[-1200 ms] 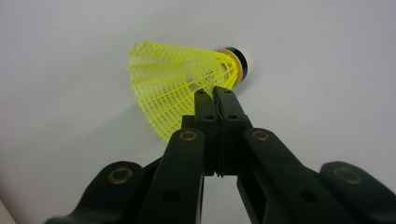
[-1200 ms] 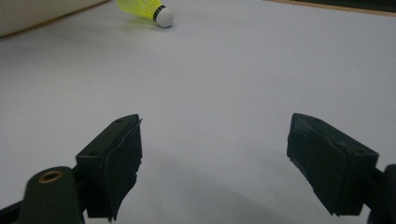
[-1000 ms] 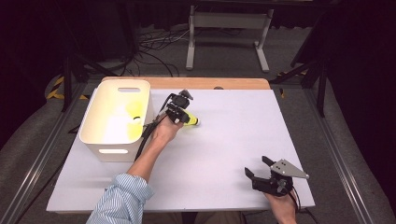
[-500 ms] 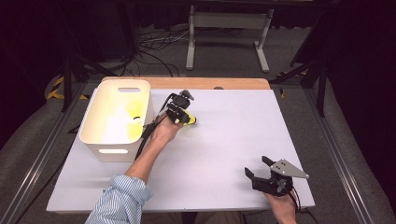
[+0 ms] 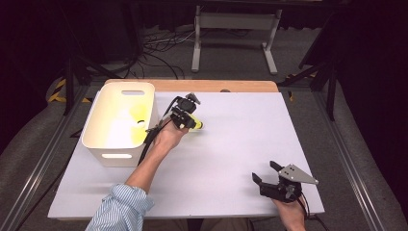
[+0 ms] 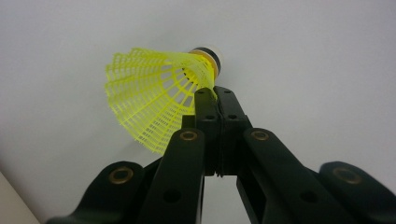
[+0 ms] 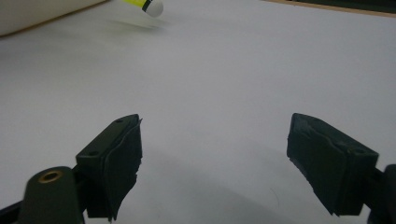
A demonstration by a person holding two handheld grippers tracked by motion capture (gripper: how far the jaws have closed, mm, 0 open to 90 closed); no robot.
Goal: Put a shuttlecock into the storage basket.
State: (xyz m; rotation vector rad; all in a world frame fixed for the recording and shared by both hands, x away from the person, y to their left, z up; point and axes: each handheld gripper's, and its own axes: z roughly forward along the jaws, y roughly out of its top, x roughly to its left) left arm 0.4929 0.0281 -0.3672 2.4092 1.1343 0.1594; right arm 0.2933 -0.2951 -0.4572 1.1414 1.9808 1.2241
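Shuttlecock [image 6: 159, 100] pinched by its skirt edge in left gripper [image 6: 215, 93], just right of bin [image 5: 120, 122]. Right gripper [image 5: 267, 174] agape, empty, near table's [image 5: 240, 139] front-right corner.

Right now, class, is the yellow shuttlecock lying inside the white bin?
No: the shuttlecock is pinched at its skirt by the shut left gripper, beside the bin.

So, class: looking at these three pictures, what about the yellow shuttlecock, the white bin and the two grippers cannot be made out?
- Yellow mesh plastic shuttlecock: the left gripper covers part of its skirt in the left gripper view; in the right gripper view the top edge cuts it off.
- White plastic bin: glare washes out its inside in the high view.
- Right gripper: the high view's bottom edge cuts off the hand holding it.
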